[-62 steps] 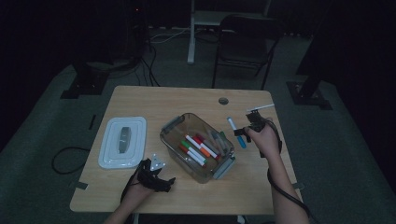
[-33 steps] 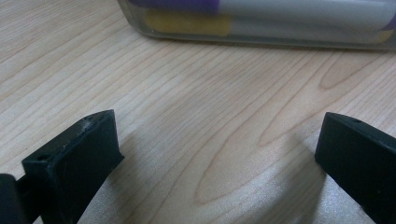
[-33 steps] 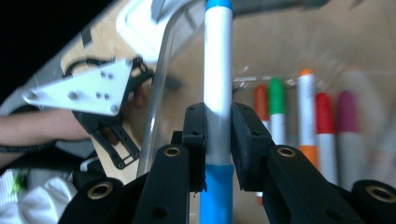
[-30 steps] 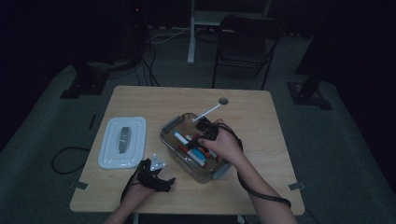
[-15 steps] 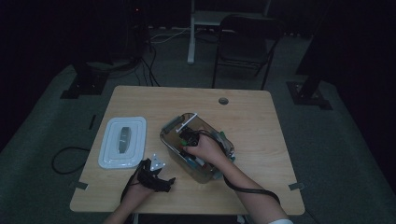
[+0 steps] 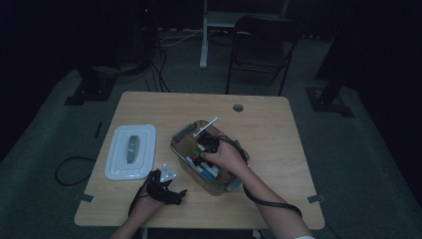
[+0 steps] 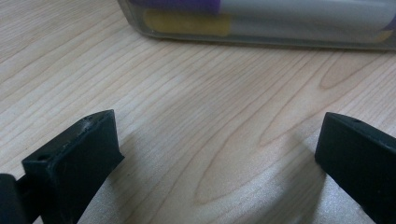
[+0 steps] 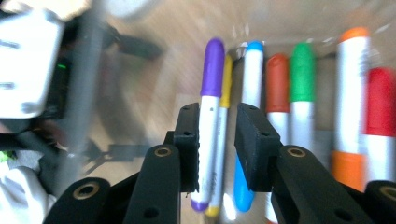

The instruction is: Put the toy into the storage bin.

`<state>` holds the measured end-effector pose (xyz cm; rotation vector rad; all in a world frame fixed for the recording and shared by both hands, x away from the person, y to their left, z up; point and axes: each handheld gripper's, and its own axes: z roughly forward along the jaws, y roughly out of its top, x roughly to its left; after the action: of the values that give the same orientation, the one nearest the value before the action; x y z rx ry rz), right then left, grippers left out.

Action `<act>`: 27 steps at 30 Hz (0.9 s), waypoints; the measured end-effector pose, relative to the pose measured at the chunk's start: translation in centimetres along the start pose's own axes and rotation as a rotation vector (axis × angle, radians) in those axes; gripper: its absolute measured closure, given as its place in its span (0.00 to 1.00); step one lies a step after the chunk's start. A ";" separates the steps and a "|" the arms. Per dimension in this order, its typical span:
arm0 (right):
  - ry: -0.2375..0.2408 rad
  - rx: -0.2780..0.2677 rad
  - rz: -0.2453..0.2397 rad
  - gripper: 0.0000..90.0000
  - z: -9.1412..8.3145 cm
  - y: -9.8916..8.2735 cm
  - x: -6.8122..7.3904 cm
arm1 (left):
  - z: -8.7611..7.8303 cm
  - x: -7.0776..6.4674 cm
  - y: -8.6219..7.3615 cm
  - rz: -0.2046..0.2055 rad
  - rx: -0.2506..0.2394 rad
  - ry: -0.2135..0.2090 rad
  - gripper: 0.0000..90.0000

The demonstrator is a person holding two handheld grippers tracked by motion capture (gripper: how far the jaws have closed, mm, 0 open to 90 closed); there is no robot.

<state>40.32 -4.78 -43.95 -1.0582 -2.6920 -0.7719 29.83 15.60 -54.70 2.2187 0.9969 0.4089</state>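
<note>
Dim-lit wooden table (image 6: pixel 278 129): right gripper (image 8: pixel 219 135), now down in the clear plastic bin (image 6: pixel 181 134), fingers just parting around the purple-capped marker (image 8: pixel 209 116)—release underway; left gripper (image 6: pixel 166 191) open.

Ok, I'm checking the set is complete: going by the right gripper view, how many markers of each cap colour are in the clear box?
purple marker: 1
yellow marker: 1
blue marker: 1
red markers: 2
green marker: 1
orange marker: 1
Total: 7
</note>
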 end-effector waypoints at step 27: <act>-0.192 -0.213 0.288 0.66 -6.4 -9.6 -13.5 | 0.0 0.0 0.0 0.002 0.002 0.000 0.01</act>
<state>43.55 -22.02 -46.63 -1.6027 -2.5601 -0.9581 29.83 15.61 -54.71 2.2214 0.9958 0.4085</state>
